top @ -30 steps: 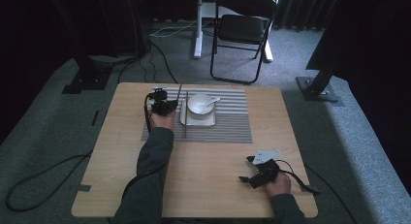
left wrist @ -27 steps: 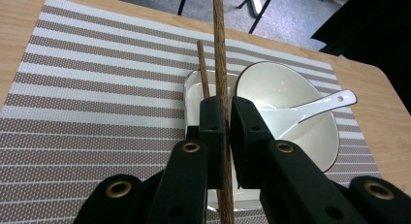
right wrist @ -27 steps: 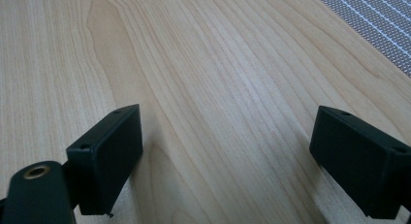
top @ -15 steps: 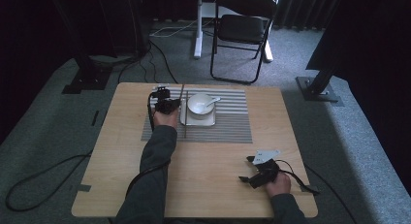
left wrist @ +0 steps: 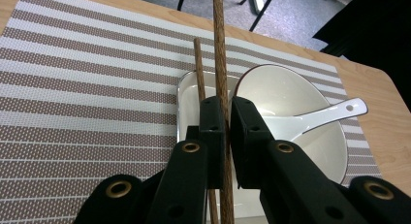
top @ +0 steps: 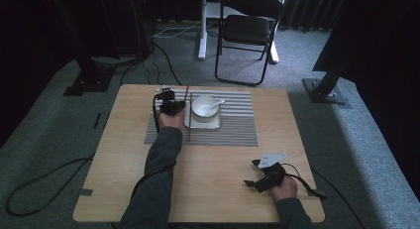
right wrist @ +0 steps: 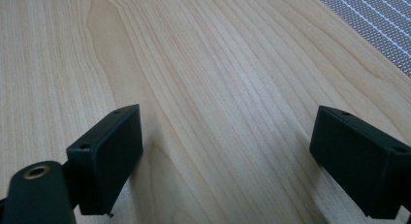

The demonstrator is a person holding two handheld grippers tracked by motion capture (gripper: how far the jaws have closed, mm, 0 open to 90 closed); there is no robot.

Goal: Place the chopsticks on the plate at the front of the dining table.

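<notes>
Left of the bowl [left wrist: 291,98], the left gripper [left wrist: 226,118] is clenched on a dark wooden chopstick [left wrist: 219,49], which runs straight up between its jaws and well past them towards the far edge of the striped placemat [left wrist: 87,88]. Compared with a second ago, this gripper has edged only slightly closer to the bowl, and the grip looks unchanged. I read that as small aligning rather than carrying: the stick is being brought parallel to the white plate's [left wrist: 189,95] left rim.

A second chopstick [left wrist: 198,73] sits just left of the held one, along that same rim. Whether it rests on the placemat or is slightly raised, I cannot tell. The likely remaining step is to set the held stick down beside it as a pair.

The bowl stands on the plate, with a white spoon [left wrist: 320,118] inside, its handle pointing away to the bowl's right.

Well to the right of the bowl and nearer the person, the right gripper [right wrist: 225,151] rests where it was, released, jaws wide apart with nothing but bare table [right wrist: 194,64] between them.
</notes>
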